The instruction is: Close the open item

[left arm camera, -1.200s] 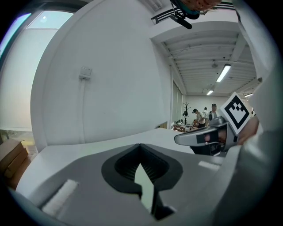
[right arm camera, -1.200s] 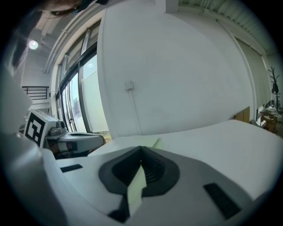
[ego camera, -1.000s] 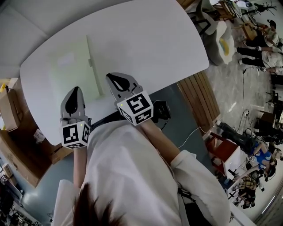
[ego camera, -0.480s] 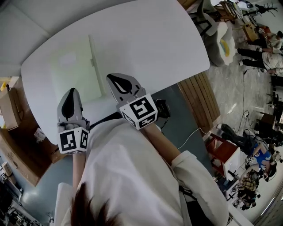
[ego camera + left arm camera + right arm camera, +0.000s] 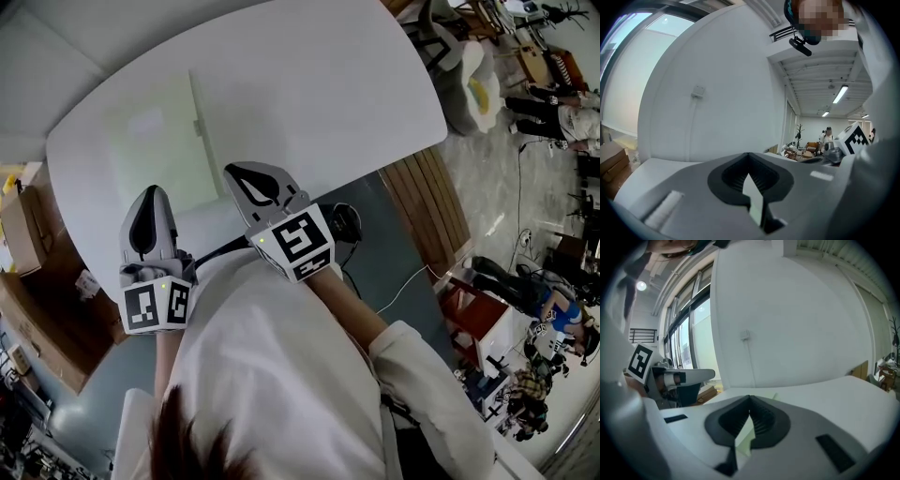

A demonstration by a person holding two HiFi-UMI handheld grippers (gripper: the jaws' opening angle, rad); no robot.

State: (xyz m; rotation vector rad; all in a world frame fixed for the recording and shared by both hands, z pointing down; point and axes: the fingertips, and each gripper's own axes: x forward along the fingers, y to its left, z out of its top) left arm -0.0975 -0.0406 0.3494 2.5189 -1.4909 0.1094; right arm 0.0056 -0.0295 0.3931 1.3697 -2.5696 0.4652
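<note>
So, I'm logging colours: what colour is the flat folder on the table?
The folder is pale green; the head view shows it best.

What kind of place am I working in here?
Probably a shared lab or workshop-style office: a white table with a pale green folder, cardboard boxes and a loose cable on the floor, and people seated at the far side.
</note>
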